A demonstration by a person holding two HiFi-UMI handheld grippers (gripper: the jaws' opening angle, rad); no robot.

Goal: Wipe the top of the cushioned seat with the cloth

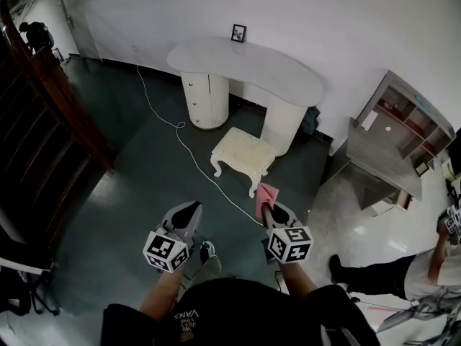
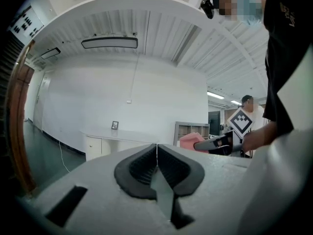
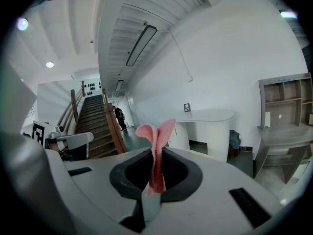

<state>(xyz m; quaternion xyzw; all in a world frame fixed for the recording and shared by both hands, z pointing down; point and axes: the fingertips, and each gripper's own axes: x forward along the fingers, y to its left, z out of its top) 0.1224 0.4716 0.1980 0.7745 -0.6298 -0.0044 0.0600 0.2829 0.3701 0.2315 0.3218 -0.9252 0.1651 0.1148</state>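
Folded pink cloth [image 3: 157, 131] pinched in right tongs [image 3: 155, 154], left tongs [image 2: 156, 153] pressed together, cream cushioned seat [image 1: 243, 150] ahead

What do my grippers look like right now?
Both the left gripper and right gripper have light grey tapered bodies with dark ridged pads. Each carries a white cube with black square markers. The person wears a black top.
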